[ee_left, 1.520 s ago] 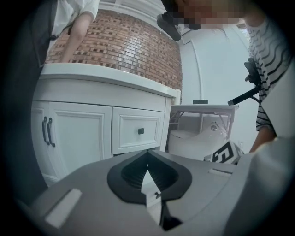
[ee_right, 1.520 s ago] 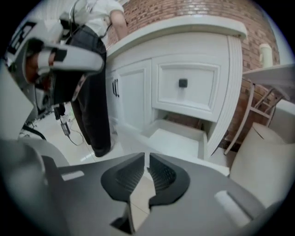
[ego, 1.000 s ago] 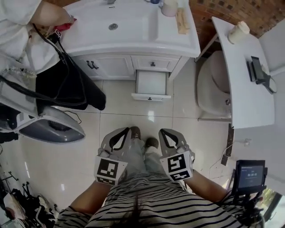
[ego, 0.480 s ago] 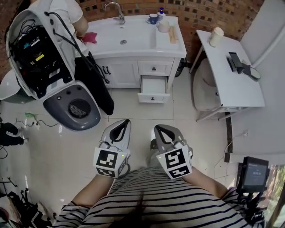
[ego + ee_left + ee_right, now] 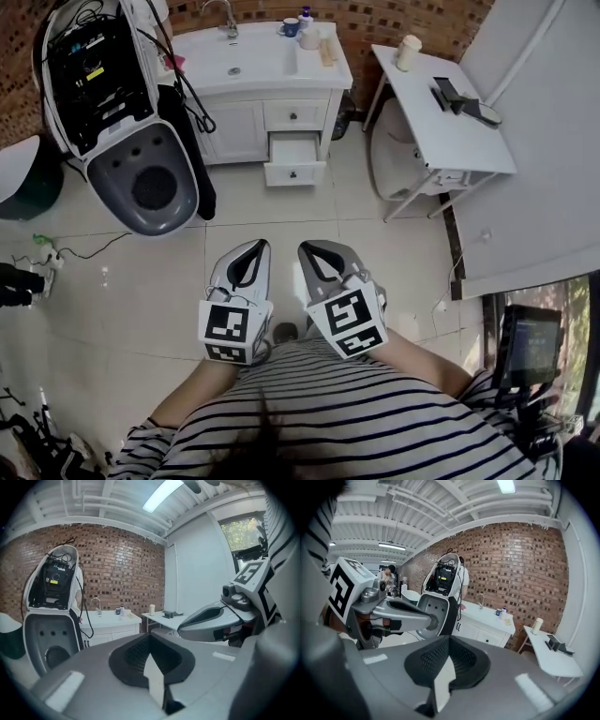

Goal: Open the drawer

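The white vanity [image 5: 246, 73] stands far off at the top of the head view. Its lower drawer [image 5: 294, 161] is pulled out, and the drawer above it [image 5: 294, 115] is closed. My left gripper [image 5: 253, 247] and right gripper [image 5: 313, 249] hang side by side close to my body, well short of the vanity, both shut and holding nothing. In the left gripper view the left gripper [image 5: 150, 638] shows its jaws meeting, with the vanity [image 5: 112, 624] small in the distance. The right gripper view shows the right gripper [image 5: 449, 641] likewise closed and the vanity [image 5: 486, 626] beyond it.
A large open white-and-grey machine shell [image 5: 122, 122] stands left of the vanity, with cables hanging off it. A white table [image 5: 441, 112] at the right carries a cup [image 5: 408, 52] and a dark device [image 5: 459, 98]. A screen on a stand [image 5: 530, 347] is at lower right. Tiled floor lies between.
The view has drawn back from the vanity, so the open drawer looks smaller and farther. Both grippers rose with me and stay shut; the machine shell and table came fully into view.
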The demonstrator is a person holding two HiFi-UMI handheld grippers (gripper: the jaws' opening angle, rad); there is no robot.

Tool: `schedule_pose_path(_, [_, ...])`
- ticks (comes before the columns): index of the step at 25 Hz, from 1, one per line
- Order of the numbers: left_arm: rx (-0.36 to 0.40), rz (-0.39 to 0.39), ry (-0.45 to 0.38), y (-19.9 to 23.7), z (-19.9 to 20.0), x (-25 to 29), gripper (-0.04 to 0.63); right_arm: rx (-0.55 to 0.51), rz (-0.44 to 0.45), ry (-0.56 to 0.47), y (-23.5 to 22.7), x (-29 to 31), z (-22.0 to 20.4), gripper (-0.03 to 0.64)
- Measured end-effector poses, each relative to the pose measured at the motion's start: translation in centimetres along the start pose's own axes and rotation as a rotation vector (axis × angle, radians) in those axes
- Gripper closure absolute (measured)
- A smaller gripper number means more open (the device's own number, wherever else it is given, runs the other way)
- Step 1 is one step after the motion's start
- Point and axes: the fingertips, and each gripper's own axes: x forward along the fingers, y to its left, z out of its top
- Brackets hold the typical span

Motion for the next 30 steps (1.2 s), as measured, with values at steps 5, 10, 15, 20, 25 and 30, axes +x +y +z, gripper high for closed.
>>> schedule_pose_path(5, [0.016, 0.034, -0.014, -3.8, 0.4, -0.6, 0.580, 0.054, -0.001, -0.041, -1.3, -3.4, -0.9, 0.615])
schedule_pose_path(10, [0.038, 0.030, -0.012, -7.0, -0.1, -0.5, 0.580, 0.129, -0.013, -0.084, -2.8, -6.0, -2.2, 0.615])
schedule_pose_path(15, [0.040, 0.027, -0.002, -7.5, -0.3, -0.5, 0.580, 0.151, -0.005, -0.109, -2.7, -6.2, -2.0, 0.615])
schedule_pose_path(20, [0.046, 0.012, -0.003, -8.2, -0.8, -0.1, 0.580, 0.130, 0.014, -0.104, -2.0, -6.2, -2.5, 0.615])
schedule_pose_path(25, [0.036, 0.002, -0.001, -8.3, -0.9, 0.2, 0.580, 0.121, 0.018, -0.093, -2.0, -5.8, -2.7, 0.616])
schedule_pose_path(30, [0.029, -0.020, 0.000, -7.9, -0.6, 1.0, 0.580, 0.124, 0.009, -0.077, -2.6, -4.9, -2.4, 0.615])
